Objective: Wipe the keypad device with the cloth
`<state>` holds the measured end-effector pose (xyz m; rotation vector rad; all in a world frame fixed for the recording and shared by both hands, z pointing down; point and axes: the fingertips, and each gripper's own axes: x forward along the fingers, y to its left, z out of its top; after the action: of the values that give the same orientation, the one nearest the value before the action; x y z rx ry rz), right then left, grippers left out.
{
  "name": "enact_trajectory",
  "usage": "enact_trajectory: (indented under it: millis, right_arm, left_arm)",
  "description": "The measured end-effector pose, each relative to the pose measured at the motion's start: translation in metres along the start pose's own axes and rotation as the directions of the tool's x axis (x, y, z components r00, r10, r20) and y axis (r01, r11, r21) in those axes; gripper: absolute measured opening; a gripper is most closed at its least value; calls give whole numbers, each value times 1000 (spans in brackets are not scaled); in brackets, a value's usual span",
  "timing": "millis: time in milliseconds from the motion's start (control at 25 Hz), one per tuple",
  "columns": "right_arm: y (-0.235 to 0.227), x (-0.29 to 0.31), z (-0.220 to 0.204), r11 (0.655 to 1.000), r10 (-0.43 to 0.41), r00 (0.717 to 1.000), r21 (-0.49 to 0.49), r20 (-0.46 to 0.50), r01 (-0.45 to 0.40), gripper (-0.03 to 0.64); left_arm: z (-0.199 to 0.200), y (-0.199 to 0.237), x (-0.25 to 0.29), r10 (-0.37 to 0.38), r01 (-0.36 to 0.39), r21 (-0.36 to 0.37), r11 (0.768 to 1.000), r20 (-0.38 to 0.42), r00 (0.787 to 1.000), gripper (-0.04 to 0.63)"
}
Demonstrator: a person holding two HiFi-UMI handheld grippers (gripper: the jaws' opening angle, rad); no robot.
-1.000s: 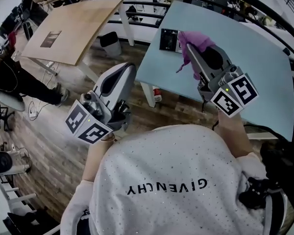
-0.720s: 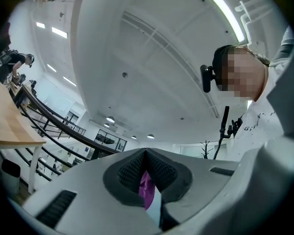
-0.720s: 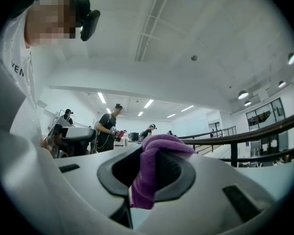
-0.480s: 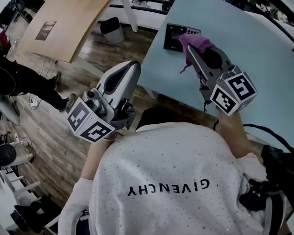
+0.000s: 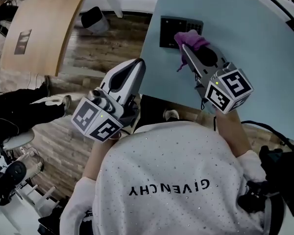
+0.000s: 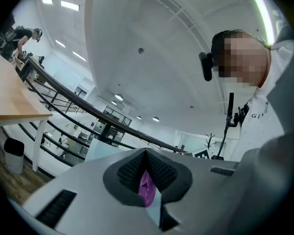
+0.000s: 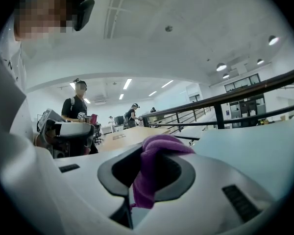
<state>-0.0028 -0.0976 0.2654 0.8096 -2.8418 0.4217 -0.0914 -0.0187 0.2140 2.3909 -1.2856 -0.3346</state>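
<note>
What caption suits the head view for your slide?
Right tongs hold a purple cloth at the keypad device; left tongs hang beside the table.

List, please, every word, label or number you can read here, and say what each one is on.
"GIVENCHY": printed across the back of the person's white shirt, upside down in the head view.
Keypad device: any print on it is too small to read.
Marker cubes: black-and-white square patterns only, no words.
</note>
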Motion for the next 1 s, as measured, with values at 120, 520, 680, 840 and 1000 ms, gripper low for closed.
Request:
enact_trajectory:
  millis: [120, 520, 680, 840, 1000]
  right_arm:
    - [-12, 18, -11, 999, -38, 999, -8, -39, 38, 66]
    - [-49, 69, -38, 990, -139, 984, 1, -110, 140, 66]
    - [-43, 86, -45, 992, -125, 985, 18, -114, 128, 67]
    - [-46, 87, -48, 985, -171, 980, -16, -102, 170, 67]
    - [-53, 74, -48, 977, -213, 975, 2, -71, 213, 67]
  left_arm:
    - [-7, 18, 19, -34, 34, -2, 999, -54, 998, 0]
    - [-55, 64, 69, -117, 99, -112, 989, -162, 980, 0]
    - [-78, 84, 72, -97, 68, -155, 985, -187, 977, 0]
    - [-91, 86, 75, -111, 76, -173, 982, -203, 973, 0]
    - [-99, 84, 81, -126, 90, -175, 980, -203, 971, 0]
